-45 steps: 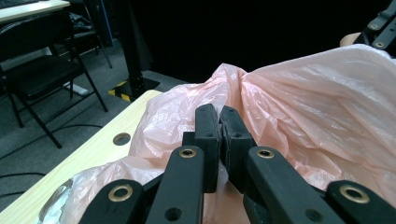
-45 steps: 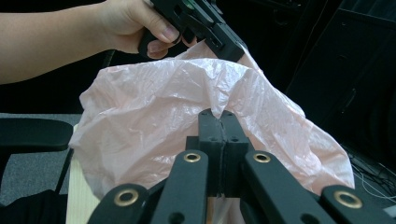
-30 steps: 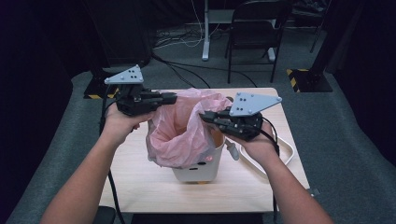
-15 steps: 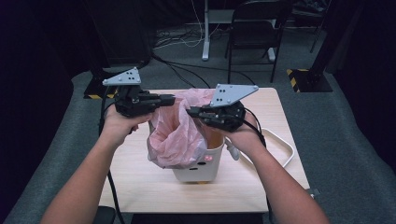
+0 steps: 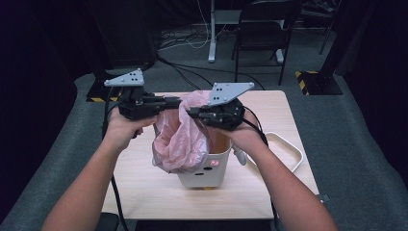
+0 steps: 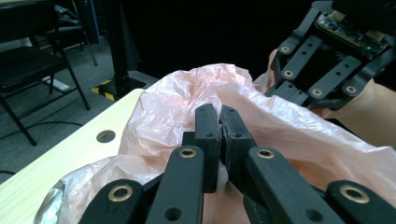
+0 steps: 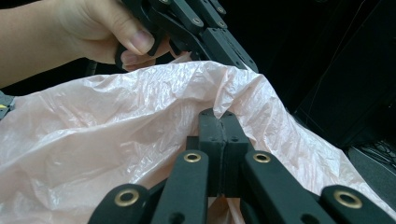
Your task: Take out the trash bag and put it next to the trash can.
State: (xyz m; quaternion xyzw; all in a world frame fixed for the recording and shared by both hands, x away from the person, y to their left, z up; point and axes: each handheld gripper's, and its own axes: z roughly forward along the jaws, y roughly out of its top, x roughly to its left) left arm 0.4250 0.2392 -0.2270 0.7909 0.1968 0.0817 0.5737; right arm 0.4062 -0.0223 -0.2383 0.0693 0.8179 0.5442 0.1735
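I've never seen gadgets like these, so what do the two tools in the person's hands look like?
Both are black. The left tool and right tool each carry a grey three-cornered plate dotted with holes. Their jaws hang on slotted links with brass-coloured rivets. Black cables trail back. The forearms are bare, no sleeves.

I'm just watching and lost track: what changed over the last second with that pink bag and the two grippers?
The right gripper swung left, carrying its edge of the pink bag toward the left gripper, so the bag's mouth narrowed and the bin opened up on the right. The left gripper barely moved. Both jaws stayed shut on the bag; the bin and table stayed put.
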